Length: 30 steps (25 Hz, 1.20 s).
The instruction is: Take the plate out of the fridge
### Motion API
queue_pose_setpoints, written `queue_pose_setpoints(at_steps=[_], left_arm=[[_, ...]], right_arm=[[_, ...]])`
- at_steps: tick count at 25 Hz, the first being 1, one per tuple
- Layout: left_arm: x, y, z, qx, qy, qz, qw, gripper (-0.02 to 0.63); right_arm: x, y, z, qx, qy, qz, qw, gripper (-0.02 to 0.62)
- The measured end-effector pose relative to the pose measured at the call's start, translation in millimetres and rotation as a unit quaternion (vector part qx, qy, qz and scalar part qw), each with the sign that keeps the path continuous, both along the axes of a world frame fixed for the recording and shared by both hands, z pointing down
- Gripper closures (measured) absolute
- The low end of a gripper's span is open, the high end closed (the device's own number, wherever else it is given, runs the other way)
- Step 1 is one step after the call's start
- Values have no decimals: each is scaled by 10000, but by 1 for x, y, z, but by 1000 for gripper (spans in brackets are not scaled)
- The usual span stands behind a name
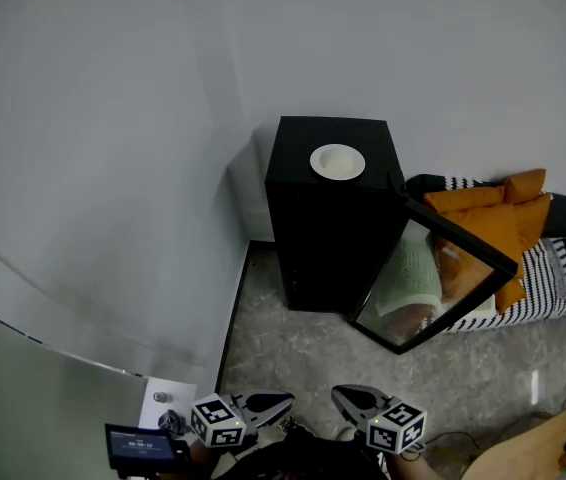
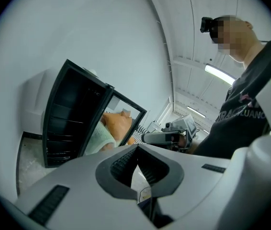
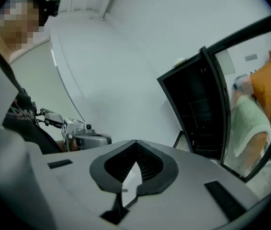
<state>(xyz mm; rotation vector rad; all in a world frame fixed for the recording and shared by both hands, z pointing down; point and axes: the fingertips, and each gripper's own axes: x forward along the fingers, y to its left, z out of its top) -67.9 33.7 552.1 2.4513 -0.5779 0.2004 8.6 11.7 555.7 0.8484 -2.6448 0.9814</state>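
The plain pale grey wall and the speckled grey stone floor fill most of the head view. At 12 o'clock from the person stands the tall black box-shaped fridge. Its black-framed glass door hangs wide open toward 4 o'clock. Behind the door, at 2 o'clock, orange cushions lie on a black-and-white striped cover.

The round white shallow plate sits on the flat top of the fridge, toward its back edge. It is outside the cabinet and touched by neither tool. In the two gripper views the shelves that show look dark and bare.

By this layout the taking-out step looks finished, and what is left is tidying up. The next move probably calls for one gripper to reach toward 2 o'clock, meet the free edge of the door and swing it shut. It would have to do so without jolting the fridge, since the plate rests loose on top.

The left grey hand-held gripper is at 7 o'clock in the head view, well apart from the fridge. Its jaws are together and nothing is between the ribbed pads. The right grey hand-held gripper, at 5 o'clock, is likewise closed and empty.
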Motion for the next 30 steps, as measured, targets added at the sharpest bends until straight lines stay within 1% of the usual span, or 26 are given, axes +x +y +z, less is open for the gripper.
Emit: queue_pose_setpoints(at_steps=[3,5,8,12,14,17,22,25,30], left_arm=[[34,15,-3,1,35,73,10000,606],[56,30,-6,28,45,75,10000,606],[81,52,-4,42,46,-40,10000,606],[111,82,2,10,15,-256,9997,606],[122,94,5,-14,10,-365,9993,606],[133,108,8,-4,-12,-476,9989,606],[146,128,9,53,-106,-586,9982,606],[149,133,9,111,-139,-658,9977,606],[152,133,8,144,-142,-692,9974,606]], right_arm=[[26,24,-7,425,313,-160,9985,588],[41,40,-10,552,315,-203,9978,588],[62,62,-12,586,224,-328,9975,588],[88,93,-3,568,268,-702,9956,588],[96,105,0,547,214,-862,9945,588],[101,118,-2,591,34,-1017,9931,588],[114,133,1,526,74,-1166,9918,588],[117,137,3,592,-12,-1243,9905,588],[118,137,0,566,-69,-1202,9911,588]])
